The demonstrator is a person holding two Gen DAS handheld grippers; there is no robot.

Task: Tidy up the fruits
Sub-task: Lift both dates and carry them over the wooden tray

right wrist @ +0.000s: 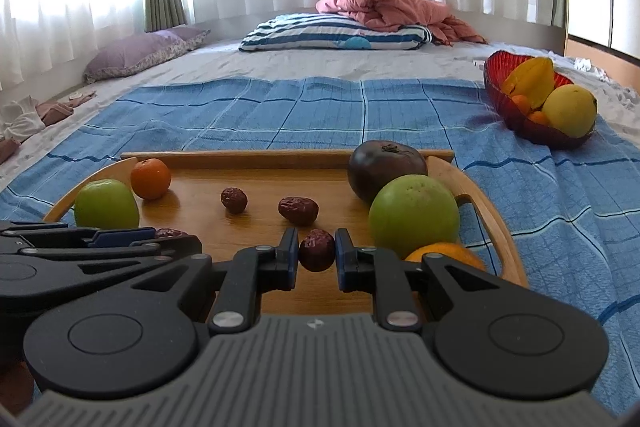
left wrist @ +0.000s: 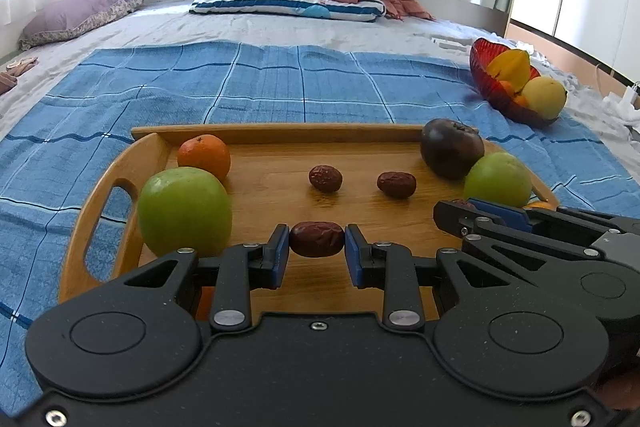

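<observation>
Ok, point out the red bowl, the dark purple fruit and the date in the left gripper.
red bowl (right wrist: 496,75): right wrist view, on its bare far rim.
dark purple fruit (left wrist: 450,149): left wrist view, on its rounded front.
date (left wrist: 317,239) in the left gripper (left wrist: 317,247): left wrist view, on its wrinkled middle.

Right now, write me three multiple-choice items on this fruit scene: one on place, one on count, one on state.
1. Where is the red bowl?
A. on the wooden tray
B. on the blue cloth, right of the tray
C. on the striped pillow

2. How many green apples are on the wooden tray?
A. one
B. two
C. four

3. The left hand-held gripper is:
A. open, empty
B. shut on a red date
C. holding an orange

Key: B, bowl sits off the tray; B, one apple at each end; B, pads press the date.
</observation>
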